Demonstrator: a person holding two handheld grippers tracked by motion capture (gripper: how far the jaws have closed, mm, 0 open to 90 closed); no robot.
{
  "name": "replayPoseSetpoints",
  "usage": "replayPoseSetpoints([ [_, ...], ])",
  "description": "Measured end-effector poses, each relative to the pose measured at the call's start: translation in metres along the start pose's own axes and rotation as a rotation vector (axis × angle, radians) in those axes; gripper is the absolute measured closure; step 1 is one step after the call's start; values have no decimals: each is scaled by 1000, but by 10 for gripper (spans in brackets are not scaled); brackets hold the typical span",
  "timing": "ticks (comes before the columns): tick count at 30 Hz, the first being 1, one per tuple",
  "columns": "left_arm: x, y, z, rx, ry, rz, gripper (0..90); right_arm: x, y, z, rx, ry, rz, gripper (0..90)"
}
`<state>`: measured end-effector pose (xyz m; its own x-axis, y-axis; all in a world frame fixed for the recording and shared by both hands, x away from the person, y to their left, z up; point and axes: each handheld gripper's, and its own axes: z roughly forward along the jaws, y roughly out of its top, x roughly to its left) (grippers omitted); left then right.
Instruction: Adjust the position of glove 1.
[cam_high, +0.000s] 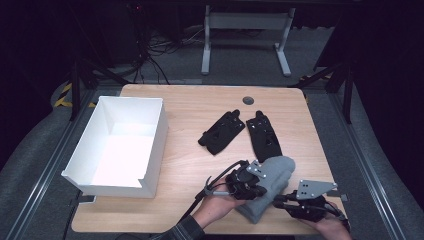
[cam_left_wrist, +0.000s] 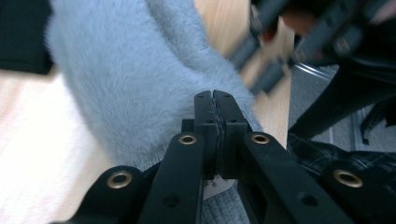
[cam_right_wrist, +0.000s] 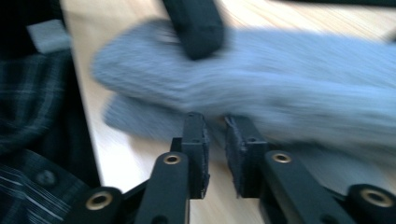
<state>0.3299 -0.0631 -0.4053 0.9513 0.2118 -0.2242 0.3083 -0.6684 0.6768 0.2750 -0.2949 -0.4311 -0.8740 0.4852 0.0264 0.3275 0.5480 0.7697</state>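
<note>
White card makes up the open box (cam_high: 117, 145) at the left of your wooden surface (cam_high: 190, 155), its far wall standing high and its near right corner cut low. Right of it, towards the far side, two black gloves (cam_high: 221, 131) lie side by side, fingers pointing away from you, the right one (cam_high: 263, 138) reaching down to touch the grey fleece item (cam_high: 272, 187). That fleece piece lies at the near edge, right of centre, between your two hands. Your left gripper (cam_left_wrist: 215, 114) rests against its left side with the jaws pressed together; in the left gripper view nothing shows between them, and the fleece sits just past the tips. Your right gripper (cam_right_wrist: 215, 128) is at the fleece's near right edge, jaws a narrow gap apart, the pads not pressing on anything, with the blurred grey fabric just ahead of them.
</note>
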Motion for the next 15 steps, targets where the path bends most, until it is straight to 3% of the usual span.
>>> replayPoseSetpoints([
  [2, -1, 2, 0, -14, 6, 11, 821, -9, -7, -7, -3, -42, 33, 704],
  [5, 3, 7, -2, -32, 64, 19, 678, -25, -16, -16, -3, -143, 84, 564],
  [9, 20, 14, 0, -35, 153, 8, 489, -41, -20, -20, 0, -228, 127, 445],
  [12, 35, 16, 11, -26, 135, -71, 347, -50, -24, -20, 14, -265, 154, 378],
  [15, 42, 15, 25, -13, 126, -114, 242, -56, -28, -18, 39, -284, 173, 346],
])
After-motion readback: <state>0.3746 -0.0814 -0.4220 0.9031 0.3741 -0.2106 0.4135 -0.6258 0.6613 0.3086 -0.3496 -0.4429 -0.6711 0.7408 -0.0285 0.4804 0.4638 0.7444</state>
